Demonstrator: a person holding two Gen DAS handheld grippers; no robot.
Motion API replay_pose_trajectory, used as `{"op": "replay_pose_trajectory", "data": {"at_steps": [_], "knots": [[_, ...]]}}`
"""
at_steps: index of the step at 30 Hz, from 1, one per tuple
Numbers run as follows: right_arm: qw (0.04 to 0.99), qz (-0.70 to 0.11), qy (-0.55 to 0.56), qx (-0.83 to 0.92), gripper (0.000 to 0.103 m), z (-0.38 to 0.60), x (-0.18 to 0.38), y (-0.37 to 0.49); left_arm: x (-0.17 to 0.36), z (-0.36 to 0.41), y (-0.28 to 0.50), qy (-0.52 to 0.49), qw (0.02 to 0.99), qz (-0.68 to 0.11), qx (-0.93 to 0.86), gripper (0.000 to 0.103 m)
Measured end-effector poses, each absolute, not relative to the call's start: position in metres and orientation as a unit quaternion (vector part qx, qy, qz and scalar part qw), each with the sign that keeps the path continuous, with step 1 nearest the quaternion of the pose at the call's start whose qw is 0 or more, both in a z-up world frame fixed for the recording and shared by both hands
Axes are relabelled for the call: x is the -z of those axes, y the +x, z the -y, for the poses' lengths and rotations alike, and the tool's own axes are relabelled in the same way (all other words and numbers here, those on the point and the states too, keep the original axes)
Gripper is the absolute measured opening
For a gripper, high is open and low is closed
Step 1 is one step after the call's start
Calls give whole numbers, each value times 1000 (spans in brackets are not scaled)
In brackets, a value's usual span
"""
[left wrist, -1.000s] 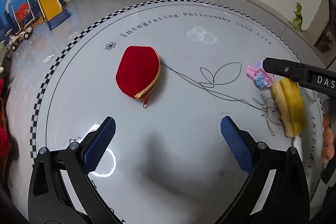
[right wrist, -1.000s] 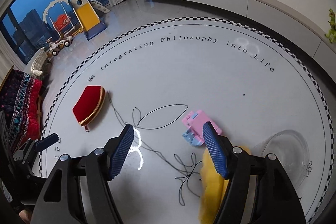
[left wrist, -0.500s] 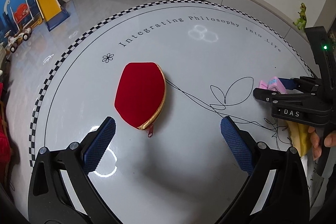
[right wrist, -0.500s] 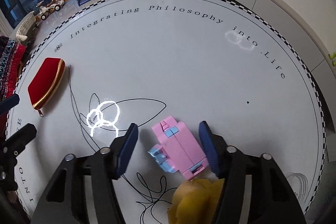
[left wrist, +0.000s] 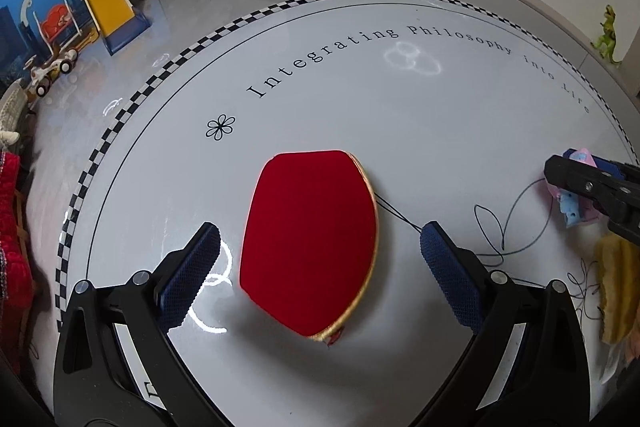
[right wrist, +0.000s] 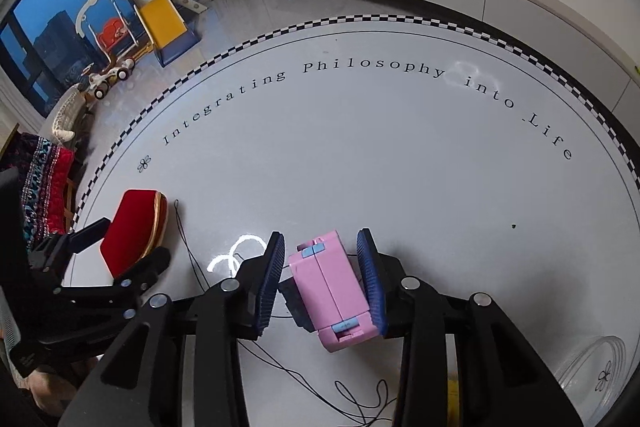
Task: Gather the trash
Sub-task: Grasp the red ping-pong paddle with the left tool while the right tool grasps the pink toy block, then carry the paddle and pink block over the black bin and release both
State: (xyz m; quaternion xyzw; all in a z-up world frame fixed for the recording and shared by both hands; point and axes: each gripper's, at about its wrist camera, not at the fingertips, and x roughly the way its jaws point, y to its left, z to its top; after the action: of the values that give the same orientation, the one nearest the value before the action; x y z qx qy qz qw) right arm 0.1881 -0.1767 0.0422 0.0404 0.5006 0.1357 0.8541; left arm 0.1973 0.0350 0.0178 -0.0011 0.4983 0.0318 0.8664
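A red pouch with gold trim [left wrist: 310,243] lies on the round white table [left wrist: 400,115]; it also shows in the right wrist view [right wrist: 134,235]. My left gripper [left wrist: 316,267] is open, its fingers on either side of the pouch, apart from it. My right gripper [right wrist: 322,279] has its jaws around a pink and blue toy block [right wrist: 332,287], the right pad touching it and a small gap at the left pad. The block also shows in the left wrist view [left wrist: 572,203]. A yellow crumpled thing [left wrist: 616,287] lies at the right edge.
The table has a checkered rim [right wrist: 280,31] and printed lettering. A clear plastic piece [right wrist: 600,367] lies at the right front. Children's toys and a slide [right wrist: 160,15] stand on the floor beyond the table. A green dinosaur figure [left wrist: 608,35] stands on the far ledge.
My left gripper has moved forward until its fingers flank the red pouch. My right gripper has moved down onto the pink block and narrowed its jaws around it.
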Motion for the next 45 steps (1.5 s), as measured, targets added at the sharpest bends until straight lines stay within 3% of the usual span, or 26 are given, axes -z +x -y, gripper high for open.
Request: {"op": "replay_pose_trajectory", "data": {"at_steps": [3, 4, 22, 45], "knots": [[851, -502, 49, -146, 40, 172, -41, 188, -11, -43, 203, -24, 865, -499, -44, 67], [850, -503, 49, -148, 40, 170, -40, 187, -12, -45, 203, -27, 868, -493, -47, 62], [852, -492, 59, -170, 40, 152, -56, 135, -35, -38, 129, -50, 878, -477, -13, 62], [842, -485, 58, -231, 40, 115, -85, -3, -65, -52, -26, -58, 895, -442, -16, 62]]}}
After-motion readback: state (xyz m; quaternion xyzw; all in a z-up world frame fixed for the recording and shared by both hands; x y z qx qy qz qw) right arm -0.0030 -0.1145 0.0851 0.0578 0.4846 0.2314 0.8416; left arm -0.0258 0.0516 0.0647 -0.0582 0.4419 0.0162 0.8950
